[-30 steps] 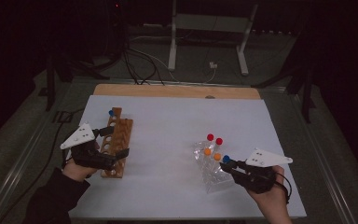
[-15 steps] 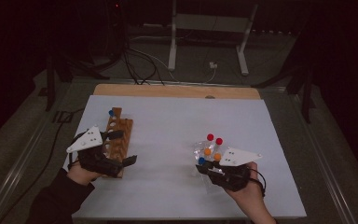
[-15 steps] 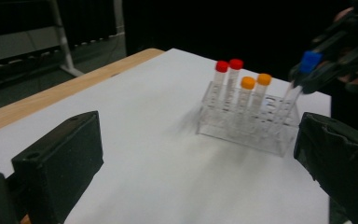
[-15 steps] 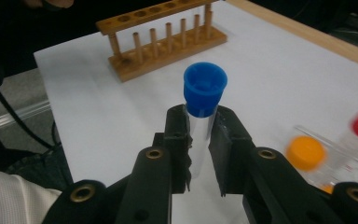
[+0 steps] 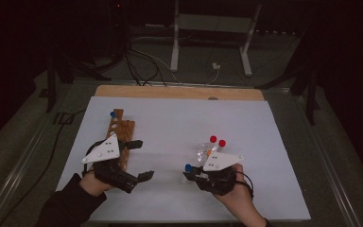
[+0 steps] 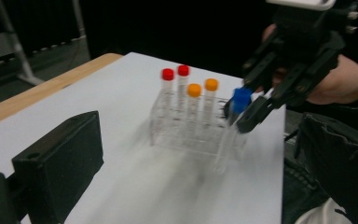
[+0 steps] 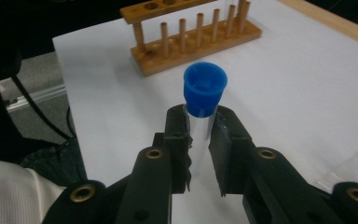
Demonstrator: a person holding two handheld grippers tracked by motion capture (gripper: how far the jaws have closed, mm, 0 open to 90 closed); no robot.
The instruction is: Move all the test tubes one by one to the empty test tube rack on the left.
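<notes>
We are at a white table [image 5: 170, 118], a two-jaw gripper in each hand. Our right gripper [image 7: 200, 133] pinches a clear tube with a blue cap [image 7: 205, 86] just below the cap, jaws pressed against the glass. In the left gripper view, this tube [image 6: 233, 126] hangs upright at the near end of the clear plastic rack [image 6: 191, 135], just beside it and lifted out of its slots. Two red-capped tubes [image 6: 175, 74] and two orange-capped tubes [image 6: 203, 87] stand in that rack. The wooden rack [image 7: 191, 37], well apart from the clear rack, appears to be where the tube goes. Our left gripper [image 5: 137, 161] hovers beside the wooden rack, jaws spread and holding nothing. To do this well, we should keep the tube vertical, carry it clear of the other caps, and line it over an open hole before lowering.
</notes>
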